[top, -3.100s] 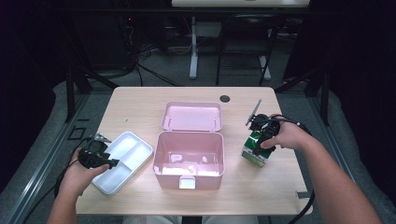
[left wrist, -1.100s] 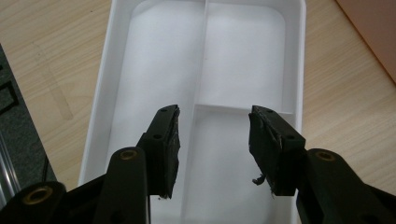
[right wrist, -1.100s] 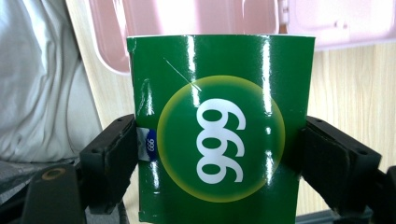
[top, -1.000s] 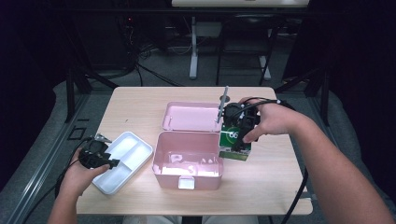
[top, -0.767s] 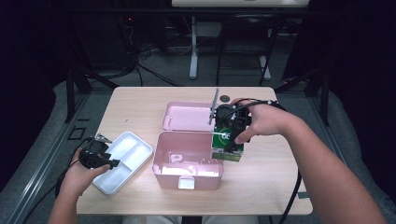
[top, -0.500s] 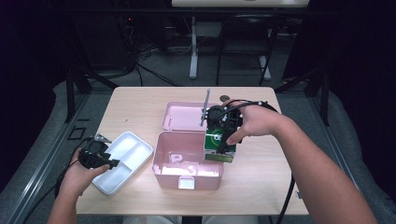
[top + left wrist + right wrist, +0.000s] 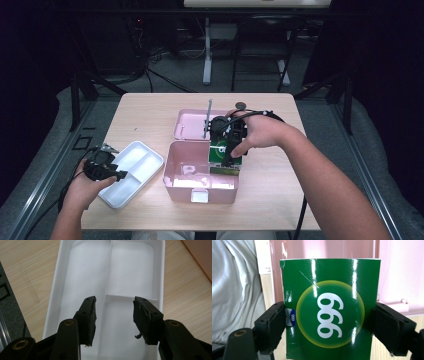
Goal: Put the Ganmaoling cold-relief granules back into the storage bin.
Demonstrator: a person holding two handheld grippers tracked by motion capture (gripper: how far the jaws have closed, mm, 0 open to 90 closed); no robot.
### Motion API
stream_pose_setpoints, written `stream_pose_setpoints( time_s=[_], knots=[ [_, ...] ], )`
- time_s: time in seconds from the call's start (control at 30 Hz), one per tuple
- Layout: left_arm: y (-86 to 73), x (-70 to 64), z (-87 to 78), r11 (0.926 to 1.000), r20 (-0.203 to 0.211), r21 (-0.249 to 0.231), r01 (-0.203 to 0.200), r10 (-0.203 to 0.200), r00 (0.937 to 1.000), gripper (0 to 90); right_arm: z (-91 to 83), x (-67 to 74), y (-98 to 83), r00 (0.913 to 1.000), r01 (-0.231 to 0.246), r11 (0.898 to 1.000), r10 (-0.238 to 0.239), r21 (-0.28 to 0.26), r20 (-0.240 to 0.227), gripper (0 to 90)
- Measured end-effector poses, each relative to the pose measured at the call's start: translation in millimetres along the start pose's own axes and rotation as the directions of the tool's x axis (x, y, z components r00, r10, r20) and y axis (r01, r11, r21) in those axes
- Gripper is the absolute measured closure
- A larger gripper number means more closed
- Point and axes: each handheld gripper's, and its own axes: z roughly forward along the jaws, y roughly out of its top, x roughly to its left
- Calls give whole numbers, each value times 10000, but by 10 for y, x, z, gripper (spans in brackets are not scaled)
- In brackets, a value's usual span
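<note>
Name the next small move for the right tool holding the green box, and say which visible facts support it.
Probably lower the green box into the open pink case. The right tool grips it by both sides, poised at the case's right end, not yet seated. The left tool hangs open over the white tray.

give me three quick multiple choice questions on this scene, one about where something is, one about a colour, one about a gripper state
1. Where is the white tray?
A. left of the pink box
B. inside the pink box
C. behind the pink box

2. What colour is the carton marked 999?
A. red
B. green
C. blue

3. How is the left gripper?
A. shut on the tray
B. shut on the carton
C. open over the tray

Answers:
1 A, the high view shows the tray beside the pink box, on its left.
2 B, its face is green around a yellow disc.
3 C, its jaws stand apart above the tray's divider, while the right gripper clamps the carton.
</note>
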Motion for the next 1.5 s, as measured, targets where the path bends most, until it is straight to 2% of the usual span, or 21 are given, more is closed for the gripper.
stream_pose_setpoints(
  time_s=[0.2, 0.43, 0.53, 1.1, 1.5],
  knots=[
    [-4, 7, -10, 10000, -2, -20, 24, -24, 10000, 529, 58, 1, 65, 9999, 137, 9999, -136, 84, -48, 171],
    [-4, 4, -7, 10000, -3, -27, 16, -16, 10000, 530, 170, 8, 96, 9995, 299, 9989, -303, 361, 109, 168],
    [-3, 5, -4, 10000, -8, -18, 18, -18, 10000, 529, 251, -14, 66, 9999, 140, 9997, -138, 222, -96, 168],
    [-5, -1, 13, 10000, -15, 64, -8, 8, 10000, 531, 742, -52, -31, 9990, 183, 9992, -169, 345, -405, 165],
    [-19, 16, 20, 10000, -17, 72, 54, -54, 10000, 531, 954, -103, -94, 9988, -82, 9998, 89, 154, -475, 160]
  ],
)
